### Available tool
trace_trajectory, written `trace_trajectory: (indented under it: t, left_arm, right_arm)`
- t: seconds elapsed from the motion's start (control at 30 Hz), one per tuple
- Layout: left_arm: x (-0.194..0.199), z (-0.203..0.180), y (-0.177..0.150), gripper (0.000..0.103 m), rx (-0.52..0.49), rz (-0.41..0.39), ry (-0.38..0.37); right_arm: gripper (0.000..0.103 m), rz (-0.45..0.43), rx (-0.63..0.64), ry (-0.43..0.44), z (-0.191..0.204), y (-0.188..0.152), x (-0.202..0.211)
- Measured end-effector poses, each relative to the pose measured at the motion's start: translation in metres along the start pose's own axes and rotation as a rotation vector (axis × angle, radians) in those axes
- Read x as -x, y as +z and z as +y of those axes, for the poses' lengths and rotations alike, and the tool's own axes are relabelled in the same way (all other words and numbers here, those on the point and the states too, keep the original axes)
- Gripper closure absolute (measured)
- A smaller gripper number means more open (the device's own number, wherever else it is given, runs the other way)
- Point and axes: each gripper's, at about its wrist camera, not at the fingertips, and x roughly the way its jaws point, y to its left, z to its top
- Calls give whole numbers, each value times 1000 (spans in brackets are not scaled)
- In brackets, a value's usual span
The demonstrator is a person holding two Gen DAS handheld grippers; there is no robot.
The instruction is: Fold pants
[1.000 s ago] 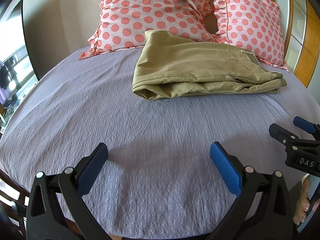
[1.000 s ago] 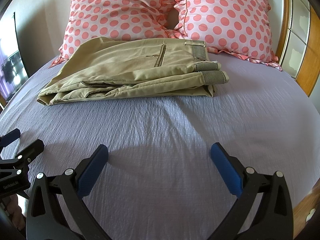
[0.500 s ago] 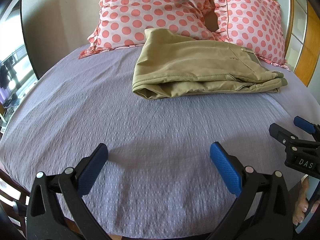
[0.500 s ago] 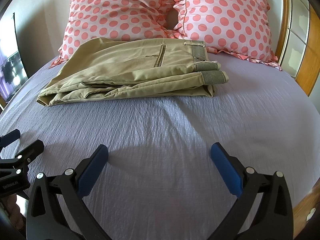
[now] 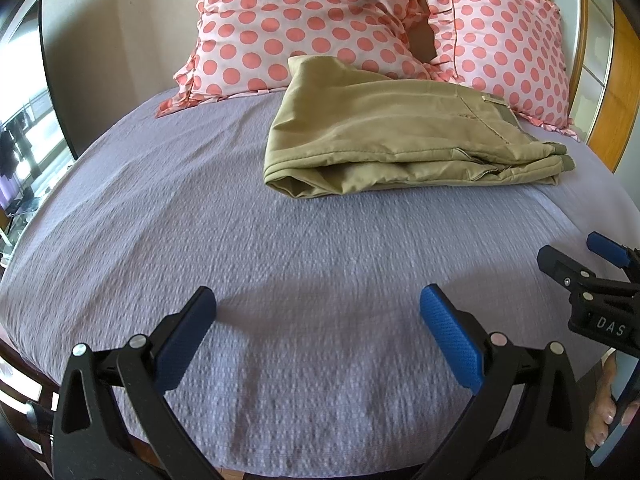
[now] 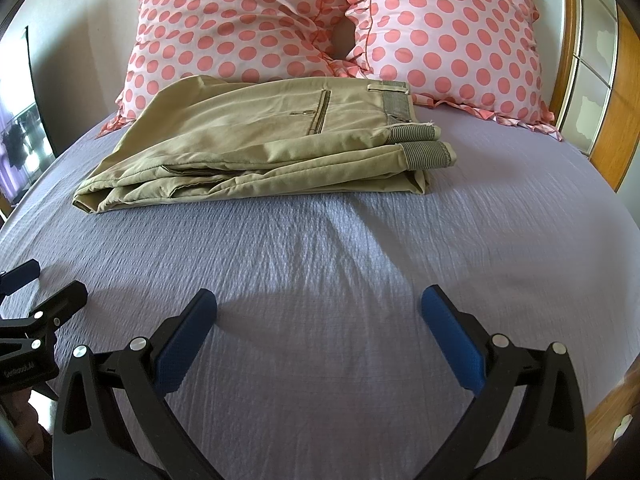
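Khaki pants (image 5: 400,144) lie folded in a flat bundle on the lilac bedspread (image 5: 200,216), near the pillows. They also show in the right wrist view (image 6: 264,140), with the ribbed waistband at the right end. My left gripper (image 5: 318,308) is open and empty, well short of the pants, over the near part of the bed. My right gripper (image 6: 318,308) is open and empty too, also short of the pants. Each gripper shows at the edge of the other's view: the right one (image 5: 576,264) and the left one (image 6: 44,284).
Two pink polka-dot pillows (image 6: 240,28) (image 6: 452,32) lean at the head of the bed behind the pants. A wooden frame with glass panes (image 6: 592,72) stands at the right. A window (image 5: 24,136) is at the far left.
Both grippers have stayed open and almost still. The left wrist view has shifted slightly, so the pants sit a little lower in it. The pants have not moved.
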Motion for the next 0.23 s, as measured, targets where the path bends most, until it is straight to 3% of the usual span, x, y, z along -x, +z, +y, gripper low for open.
trace_trajectory:
  t: [0.23]
  left_arm:
    - [1, 0, 0, 2, -1, -3, 0]
  right_arm:
    - [1, -1, 0, 0, 0, 0, 0]
